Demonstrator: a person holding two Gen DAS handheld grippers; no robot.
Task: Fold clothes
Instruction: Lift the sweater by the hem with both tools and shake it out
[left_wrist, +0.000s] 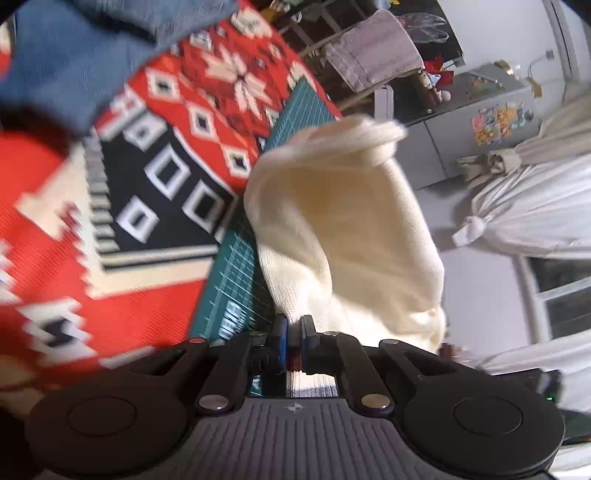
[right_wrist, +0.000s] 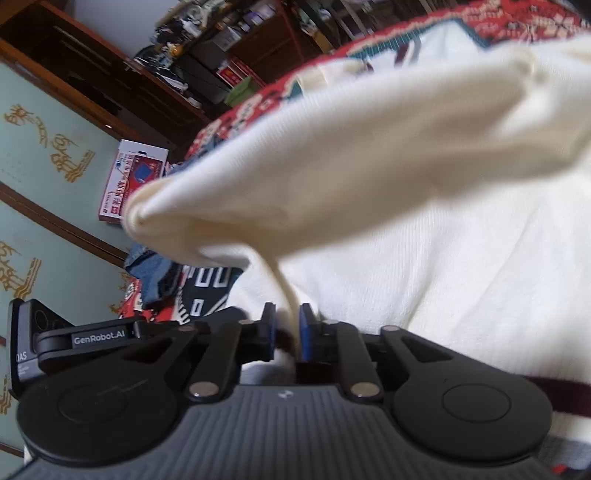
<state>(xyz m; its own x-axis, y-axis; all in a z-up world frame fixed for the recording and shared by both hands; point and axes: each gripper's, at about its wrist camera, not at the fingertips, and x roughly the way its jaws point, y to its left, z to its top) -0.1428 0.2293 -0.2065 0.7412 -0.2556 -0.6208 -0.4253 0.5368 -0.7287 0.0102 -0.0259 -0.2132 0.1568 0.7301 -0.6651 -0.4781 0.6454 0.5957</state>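
Observation:
A cream knit sweater (left_wrist: 343, 229) hangs lifted in the left wrist view, with my left gripper (left_wrist: 293, 325) shut on its lower edge. In the right wrist view the same cream sweater (right_wrist: 424, 240) fills most of the frame; a sleeve-like fold (right_wrist: 295, 177) stretches out to the left. My right gripper (right_wrist: 286, 314) is shut on a thin fold of that fabric. A dark red stripe on the sweater (right_wrist: 554, 395) shows at the lower right. Both views are blurred by motion.
Below lies a red, black and white patterned blanket (left_wrist: 140, 177) over a green cutting mat (left_wrist: 236, 280). Blue denim (left_wrist: 74, 59) lies at the far side. A grey fridge (left_wrist: 476, 118), white curtains (left_wrist: 535, 206), dark wooden shelves (right_wrist: 166, 74) and a red-and-white box (right_wrist: 129, 181) stand around.

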